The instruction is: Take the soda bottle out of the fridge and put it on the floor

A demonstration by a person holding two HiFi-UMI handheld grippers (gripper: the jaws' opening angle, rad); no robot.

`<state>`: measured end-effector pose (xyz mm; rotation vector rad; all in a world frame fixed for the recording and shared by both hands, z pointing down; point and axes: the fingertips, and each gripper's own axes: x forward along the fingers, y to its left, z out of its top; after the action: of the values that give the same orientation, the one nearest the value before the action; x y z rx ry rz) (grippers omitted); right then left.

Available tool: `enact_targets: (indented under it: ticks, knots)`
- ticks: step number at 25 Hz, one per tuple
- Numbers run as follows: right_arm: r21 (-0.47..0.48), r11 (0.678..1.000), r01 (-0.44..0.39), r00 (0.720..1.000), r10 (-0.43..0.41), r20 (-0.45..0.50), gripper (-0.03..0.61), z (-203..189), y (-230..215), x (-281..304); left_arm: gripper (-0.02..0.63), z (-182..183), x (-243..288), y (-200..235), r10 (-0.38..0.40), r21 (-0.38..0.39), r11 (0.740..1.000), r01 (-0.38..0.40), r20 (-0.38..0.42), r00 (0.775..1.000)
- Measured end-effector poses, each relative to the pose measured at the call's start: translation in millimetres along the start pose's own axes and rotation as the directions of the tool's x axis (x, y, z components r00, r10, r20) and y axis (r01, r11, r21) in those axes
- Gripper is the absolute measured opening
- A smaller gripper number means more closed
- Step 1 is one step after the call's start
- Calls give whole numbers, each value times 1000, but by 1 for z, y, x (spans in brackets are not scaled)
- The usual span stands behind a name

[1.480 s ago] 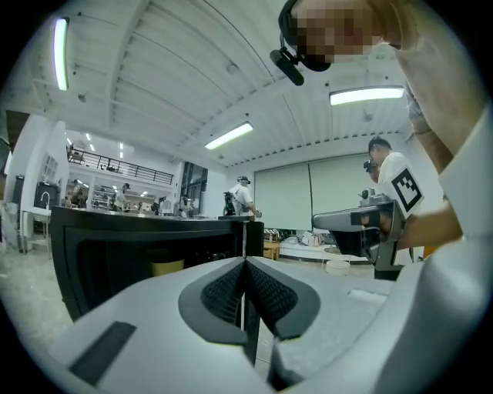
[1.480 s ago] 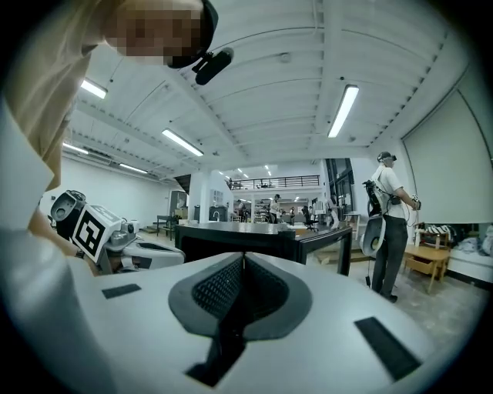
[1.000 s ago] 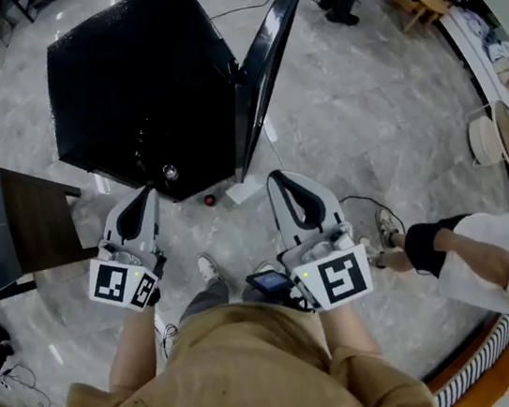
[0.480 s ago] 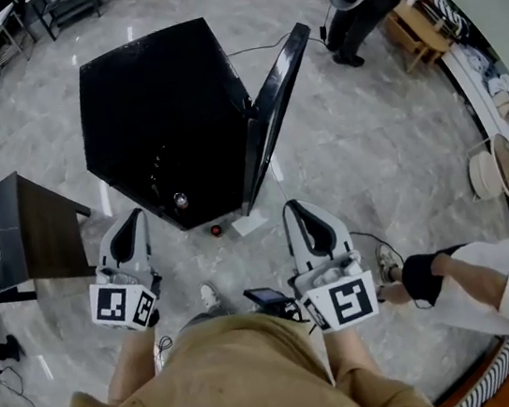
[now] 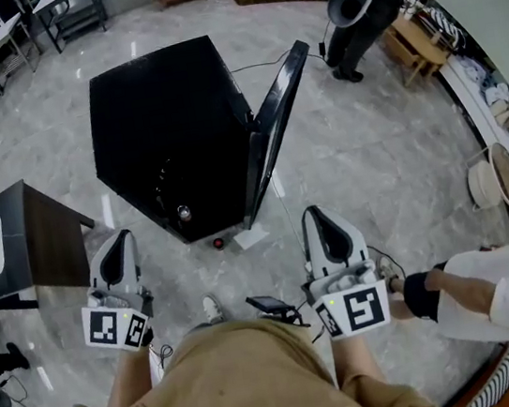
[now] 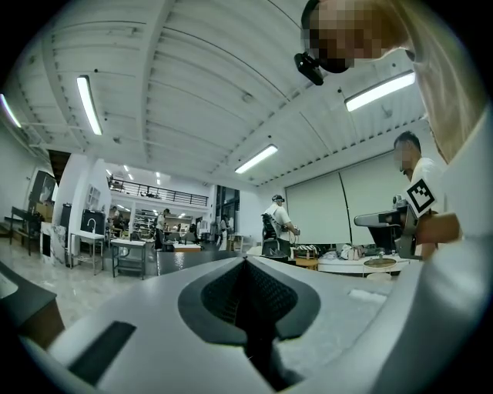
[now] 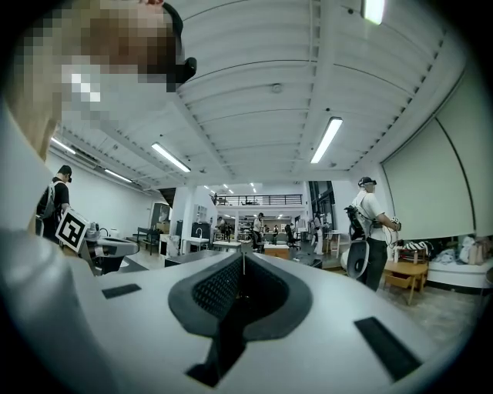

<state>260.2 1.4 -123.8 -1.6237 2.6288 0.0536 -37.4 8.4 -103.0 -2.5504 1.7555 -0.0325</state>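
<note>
The left gripper (image 5: pixel 119 239) and the right gripper (image 5: pixel 318 211) are held level side by side, each with its jaws pressed together and nothing between them. Ahead of both, and roughly midway between their tips, a small dark thing with a red top stands on the grey stone floor (image 5: pixel 370 152) — it looks like the soda bottle (image 5: pixel 218 243) seen from above, though it is too small to be sure. It is well apart from either gripper. Just to the right of it lies a white slip (image 5: pixel 248 238). Beyond it stands the black fridge (image 5: pixel 168 135), its door (image 5: pixel 275 119) swung open toward the right gripper's side. A dark table (image 5: pixel 43 244) sits just outside the left gripper, and another person's white sleeve (image 5: pixel 495 290) shows beside the right one.
</note>
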Motion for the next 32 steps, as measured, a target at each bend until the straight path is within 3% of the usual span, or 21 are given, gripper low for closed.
enact_targets:
  ticks: [13,32]
  knots:
    - [-30,999,31,999,-30,22,3,28,-5,-8,2,25,-17,5,9,8,1000,-9,33,999]
    - [-74,996,43,998,-40,44,3,29,-9,-3,2,11,-6,12,22,-20,1000,-21,23,1000]
